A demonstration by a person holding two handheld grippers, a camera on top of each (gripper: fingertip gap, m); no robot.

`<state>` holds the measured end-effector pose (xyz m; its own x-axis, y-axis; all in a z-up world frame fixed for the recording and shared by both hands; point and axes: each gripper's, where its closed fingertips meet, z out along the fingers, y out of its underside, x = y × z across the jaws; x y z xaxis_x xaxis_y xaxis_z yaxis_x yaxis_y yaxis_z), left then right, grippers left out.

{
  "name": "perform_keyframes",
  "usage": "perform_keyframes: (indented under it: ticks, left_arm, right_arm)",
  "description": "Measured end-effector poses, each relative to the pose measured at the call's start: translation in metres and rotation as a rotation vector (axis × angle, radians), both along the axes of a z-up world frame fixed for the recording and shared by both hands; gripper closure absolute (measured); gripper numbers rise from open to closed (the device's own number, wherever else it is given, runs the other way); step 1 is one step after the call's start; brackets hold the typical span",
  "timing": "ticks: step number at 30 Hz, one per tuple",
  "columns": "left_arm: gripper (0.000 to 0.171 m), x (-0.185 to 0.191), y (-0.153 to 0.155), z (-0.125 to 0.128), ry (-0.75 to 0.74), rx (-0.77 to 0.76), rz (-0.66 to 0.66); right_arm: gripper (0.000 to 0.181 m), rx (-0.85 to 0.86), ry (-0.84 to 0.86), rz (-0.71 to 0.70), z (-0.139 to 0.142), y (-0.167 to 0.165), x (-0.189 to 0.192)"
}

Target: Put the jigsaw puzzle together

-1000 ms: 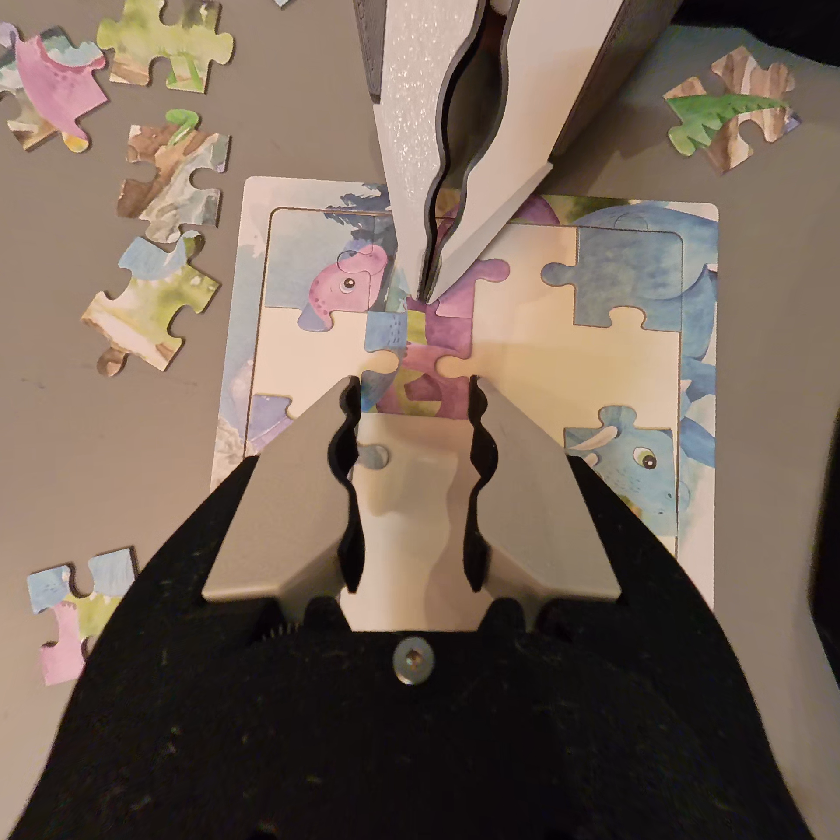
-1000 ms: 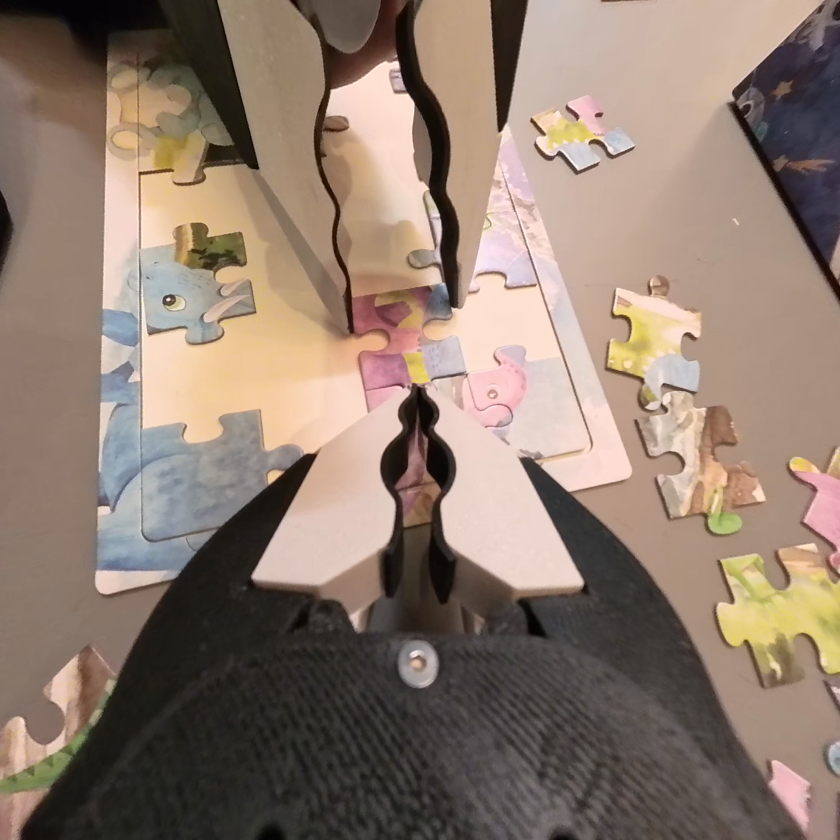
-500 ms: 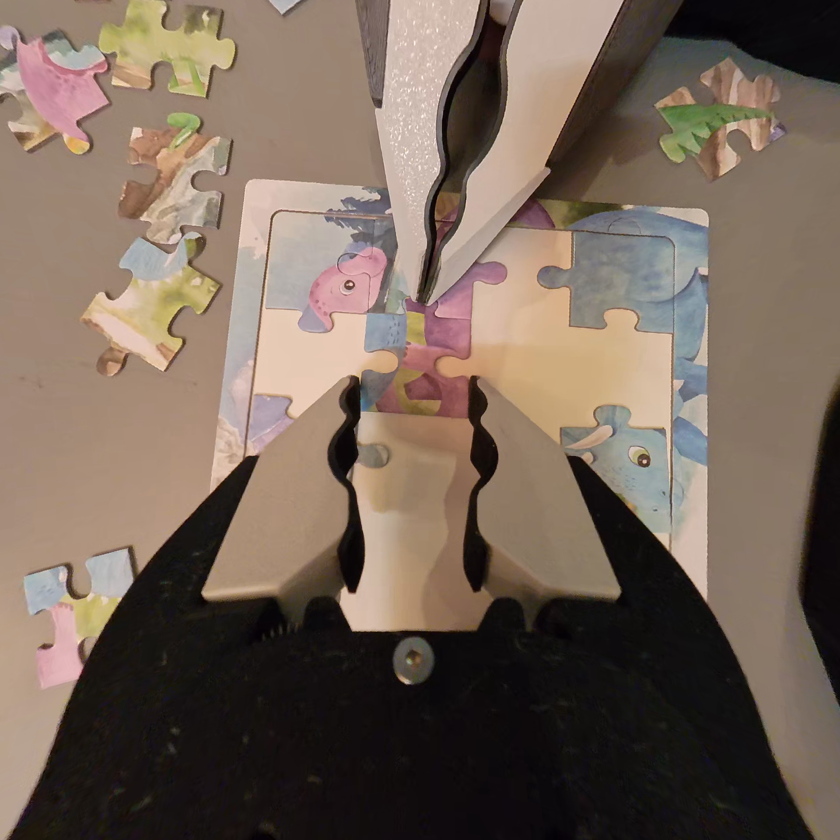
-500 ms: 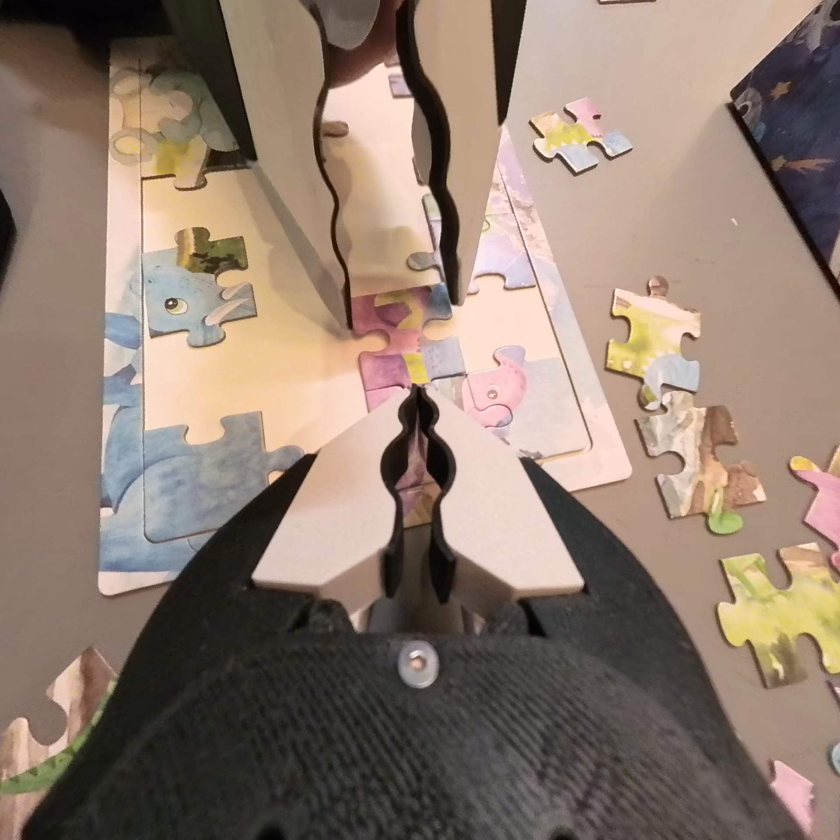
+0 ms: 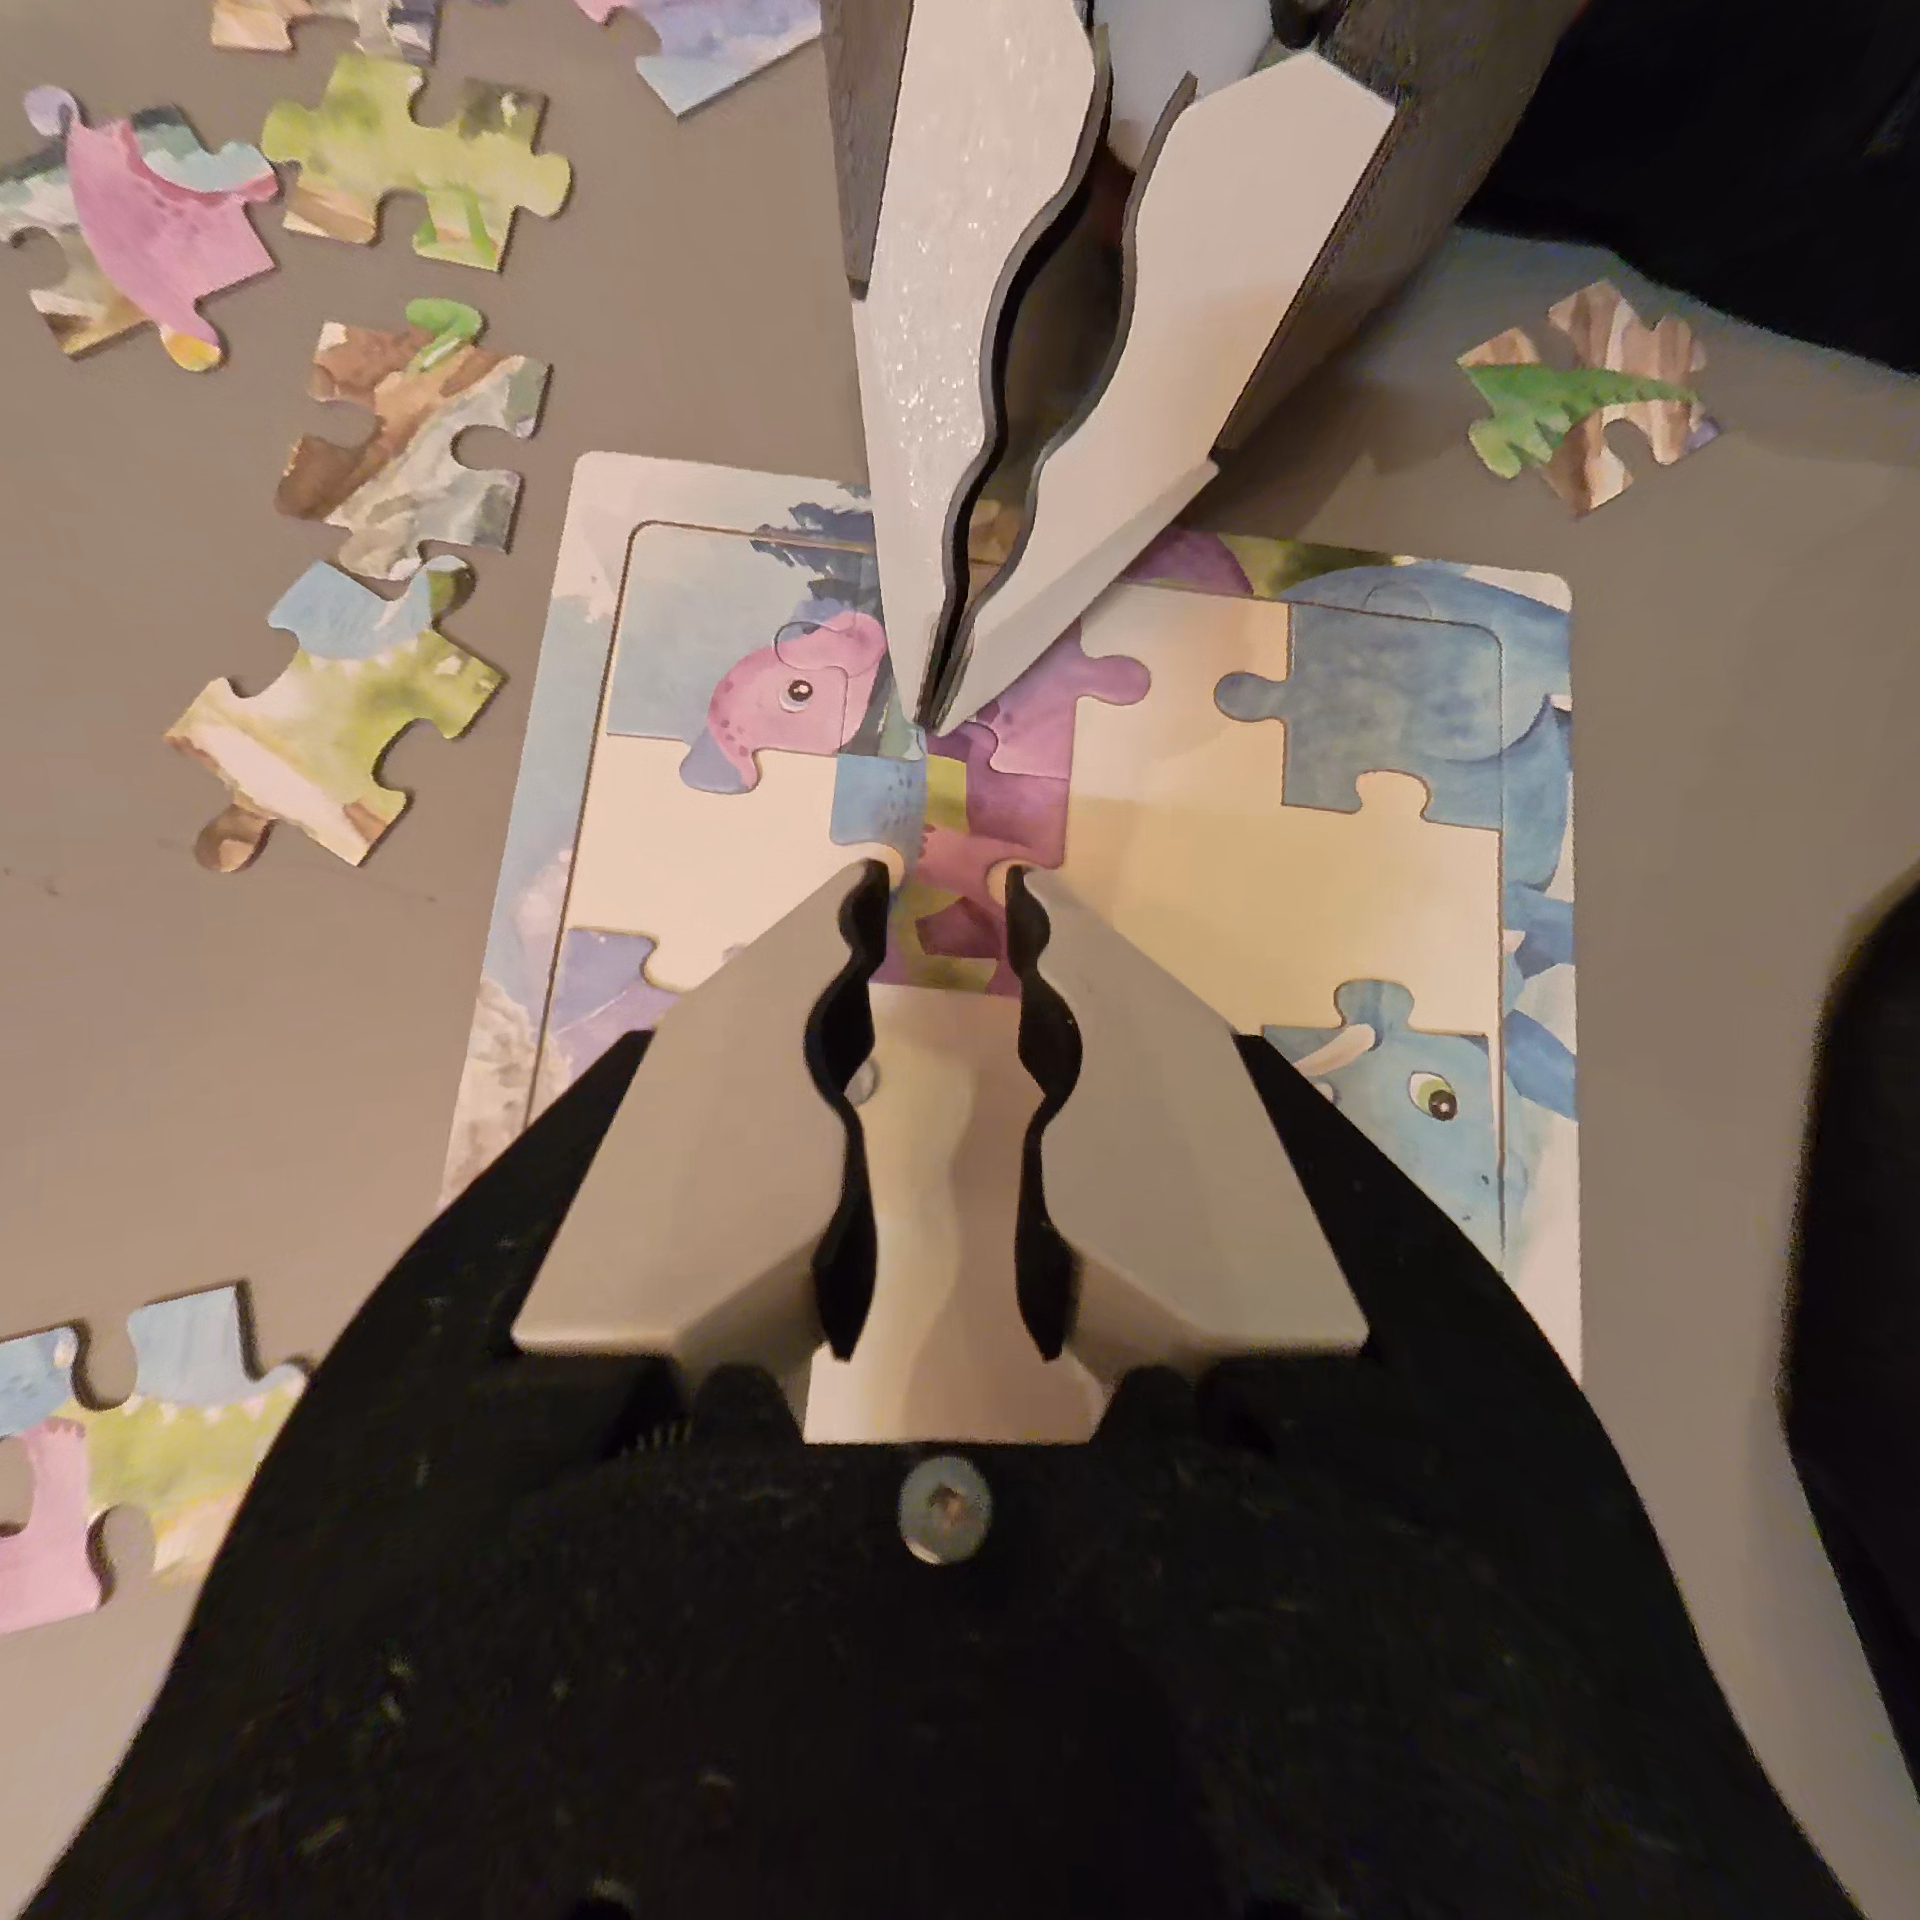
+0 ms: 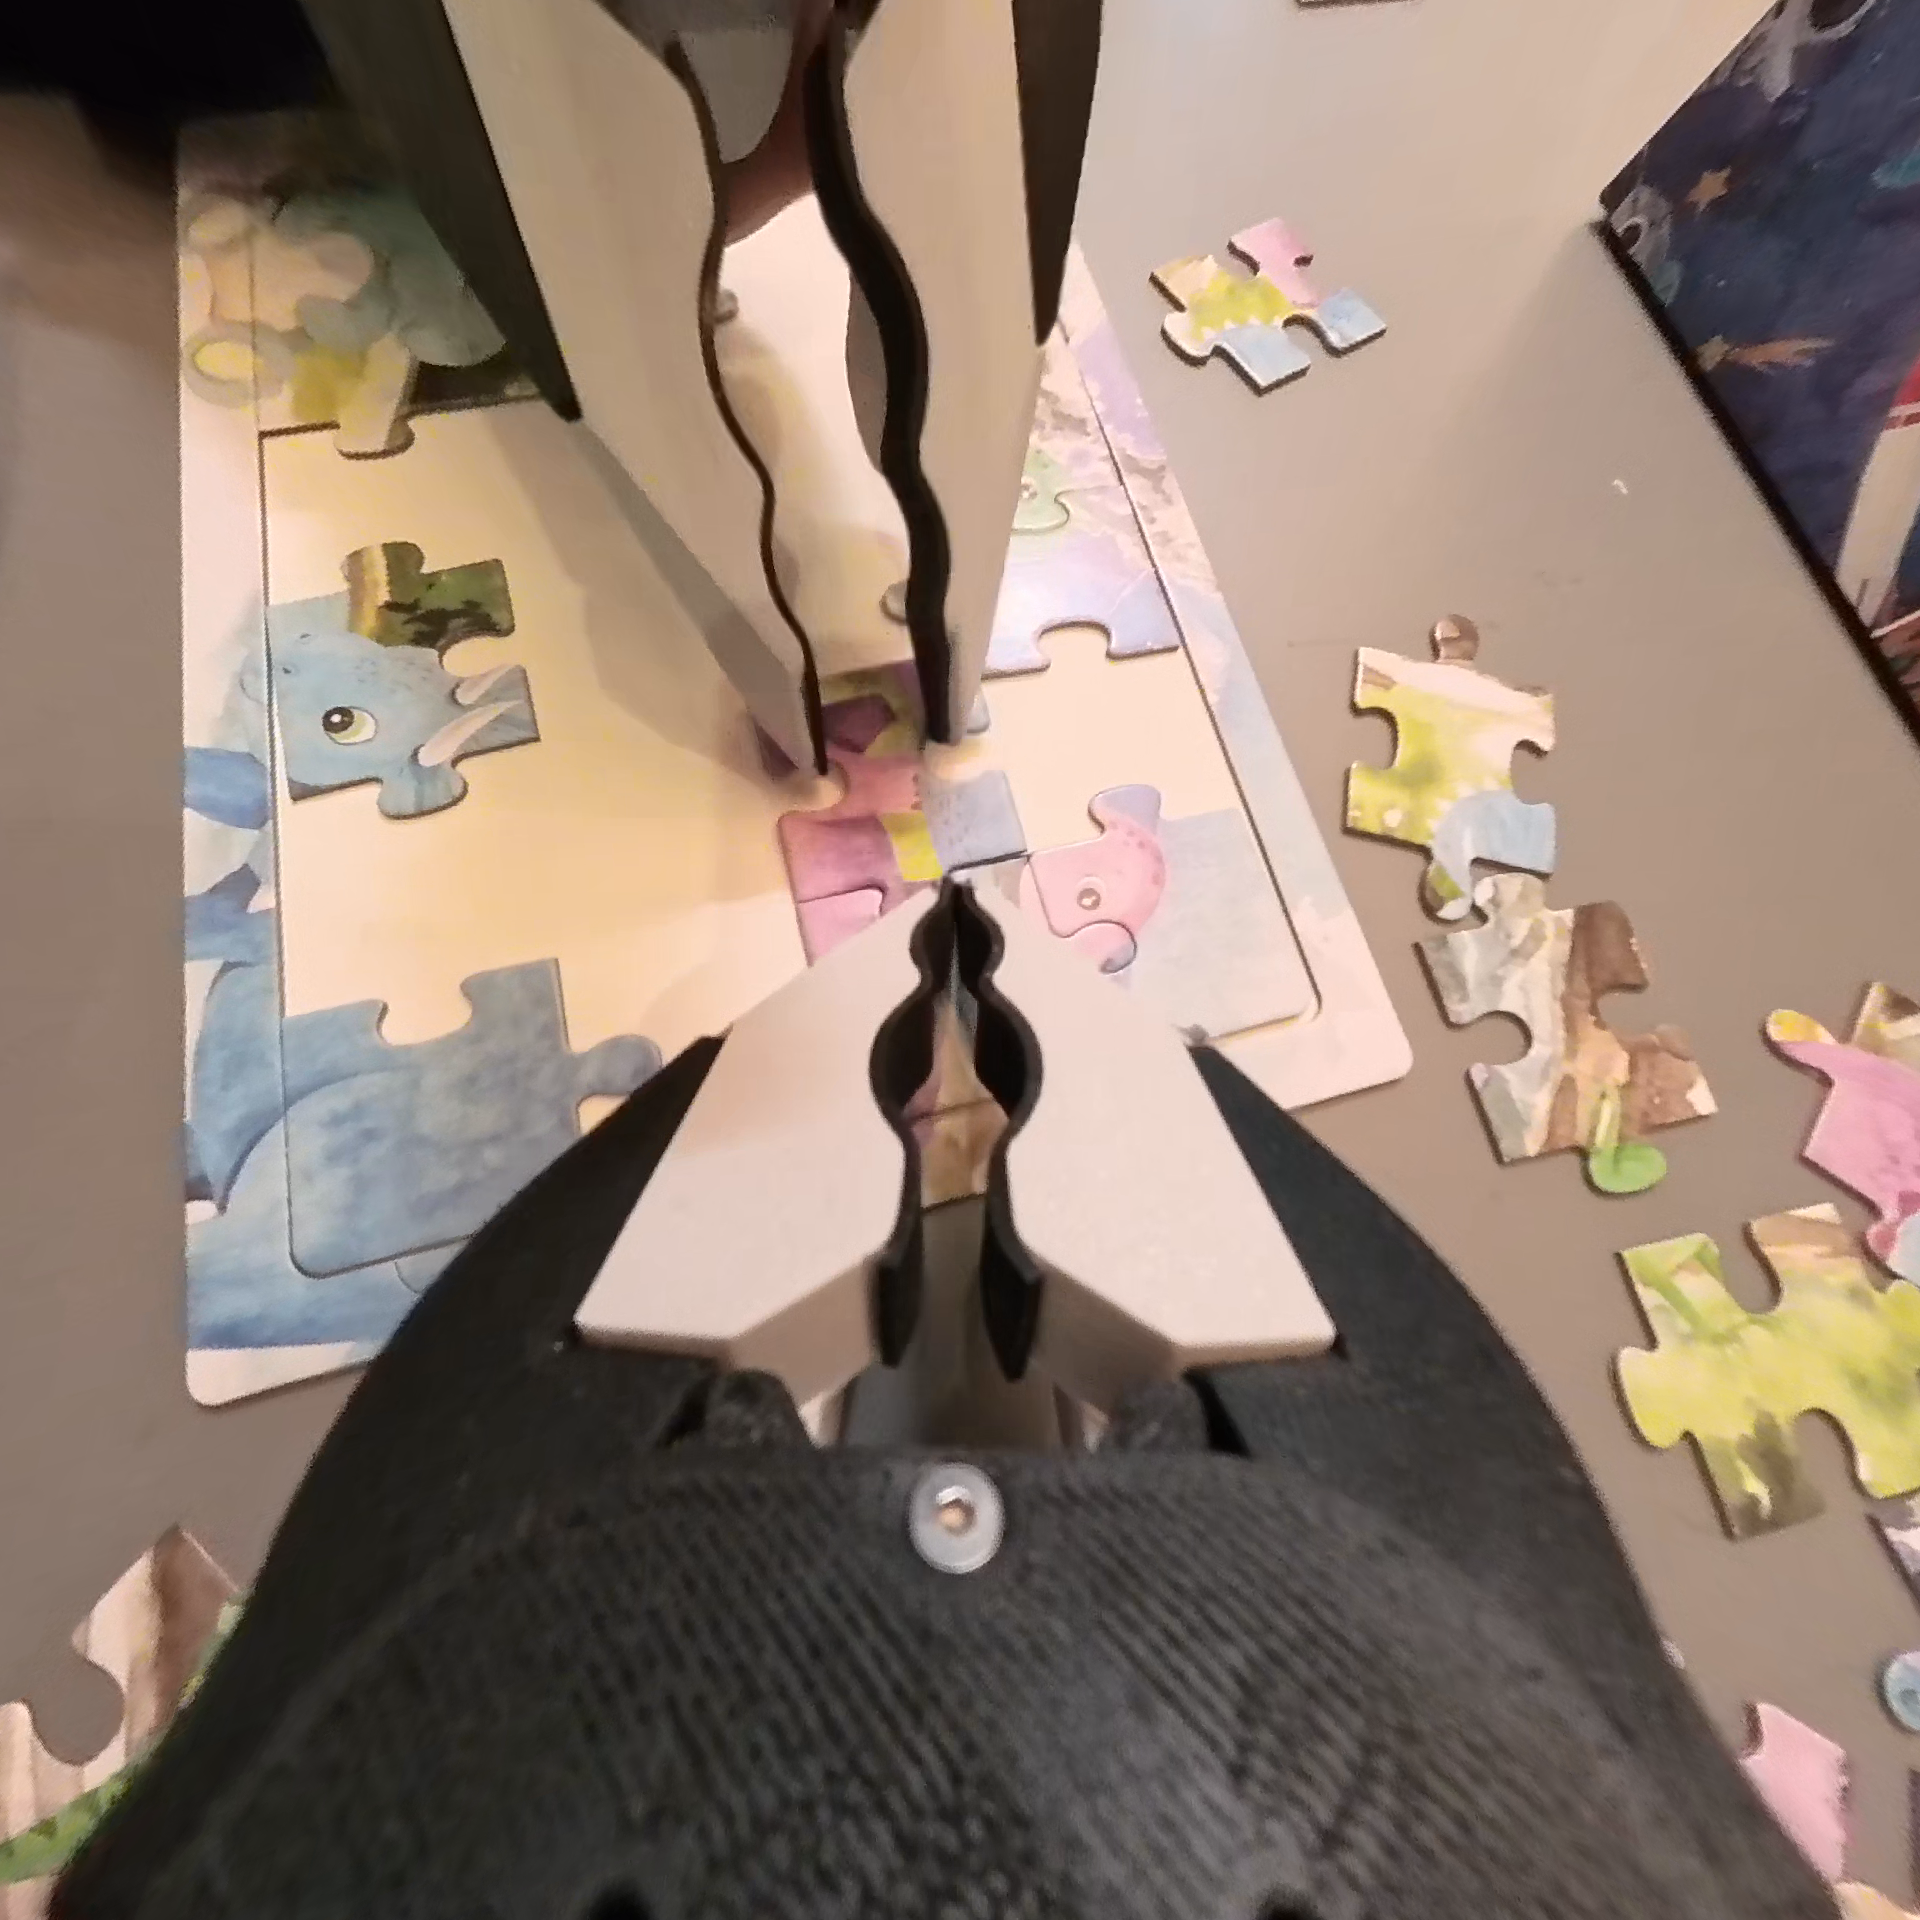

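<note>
My left gripper [image 5: 940, 883] hangs with jaws parted, empty, its tips either side of the purple-and-blue cardboard jigsaw piece [image 5: 951, 821] at the middle of the frame, seated in the pale puzzle tray [image 5: 1247, 894]. My right gripper [image 6: 954, 891], pinched closed on nothing, touches that piece's opposite edge.
</note>
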<state>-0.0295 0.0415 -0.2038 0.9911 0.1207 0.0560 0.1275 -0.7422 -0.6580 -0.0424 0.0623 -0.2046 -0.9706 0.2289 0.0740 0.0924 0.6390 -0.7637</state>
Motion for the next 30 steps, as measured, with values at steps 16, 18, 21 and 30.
perform_keyframes:
  ticks: [16, 18, 21, 30]
  left_arm:
    - [0.153, -0.001, 0.0, -0.007, 0.006, -0.028, 0.014]
    - [0.15, -0.001, -0.001, -0.006, 0.006, -0.022, 0.011]
    - [0.148, -0.016, -0.01, 0.002, 0.055, -0.019, 0.047]
    - [0.153, -0.068, -0.04, 0.038, 0.027, 0.194, 0.242]
  right_arm:
    - [0.181, 0.009, 0.014, 0.001, 0.001, 0.0, 0.0]
    - [0.181, -0.015, 0.023, -0.018, 0.007, 0.003, -0.003]
    - [0.181, -0.054, 0.058, -0.064, 0.018, 0.01, -0.012]
    - [0.181, -0.24, 0.134, -0.248, 0.052, 0.037, -0.046]
